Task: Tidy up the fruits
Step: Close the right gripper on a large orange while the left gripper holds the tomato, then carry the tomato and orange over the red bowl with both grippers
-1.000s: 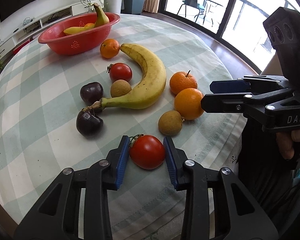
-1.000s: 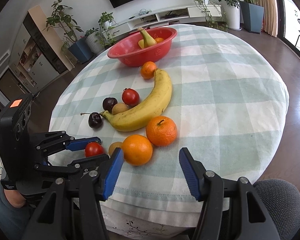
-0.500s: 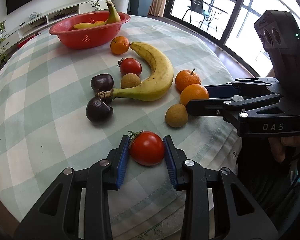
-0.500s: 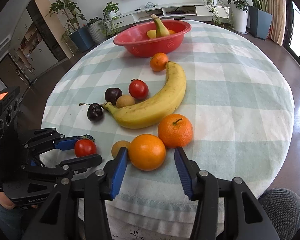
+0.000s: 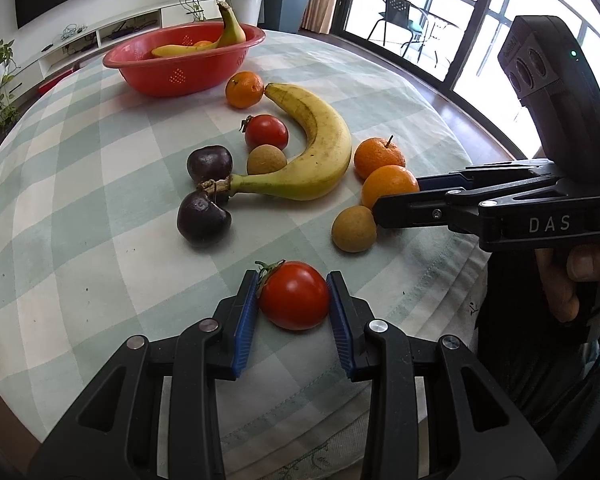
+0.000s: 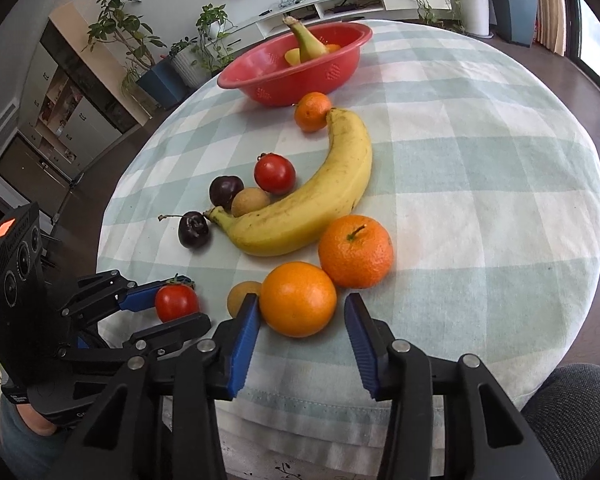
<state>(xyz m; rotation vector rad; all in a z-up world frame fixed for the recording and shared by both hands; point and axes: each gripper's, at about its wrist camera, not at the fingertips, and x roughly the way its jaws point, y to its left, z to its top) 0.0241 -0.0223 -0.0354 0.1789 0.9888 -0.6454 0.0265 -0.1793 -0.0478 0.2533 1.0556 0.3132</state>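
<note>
You work in a bright living room, at a round table [image 6: 480,160] under a green-and-white checked cloth, with plants and a low TV shelf along the top of both views. In the upper left of the left view sits the red bowl [image 5: 188,72], and it already holds a banana and what looks like an orange fruit, so part of the sorting seems done. Most of it is left: across the middle of the frame lie a big banana [image 5: 316,148], a tangerine [image 5: 244,89] touching its tip, a tomato [image 5: 266,132], two dark plums [image 5: 209,163] by the banana's stem, and two small brown fruits, one [image 5: 266,160] tucked in the banana's curve and one [image 5: 354,228] at centre right. Your left gripper [image 5: 294,300], at the bottom centre, has its blue pads pressed on both sides of a second tomato [image 5: 294,295], which seems to rest on the cloth. Your right gripper [image 6: 300,320], at the bottom of the right view, stands open around an orange [image 6: 298,299]: the left pad touches or nearly touches it, the right pad is clearly apart. A stemmed tangerine [image 6: 356,251] lies just beyond the orange, touching it. Neither fruit looks lifted yet, so both trips to the bowl remain, then the rest.
</note>
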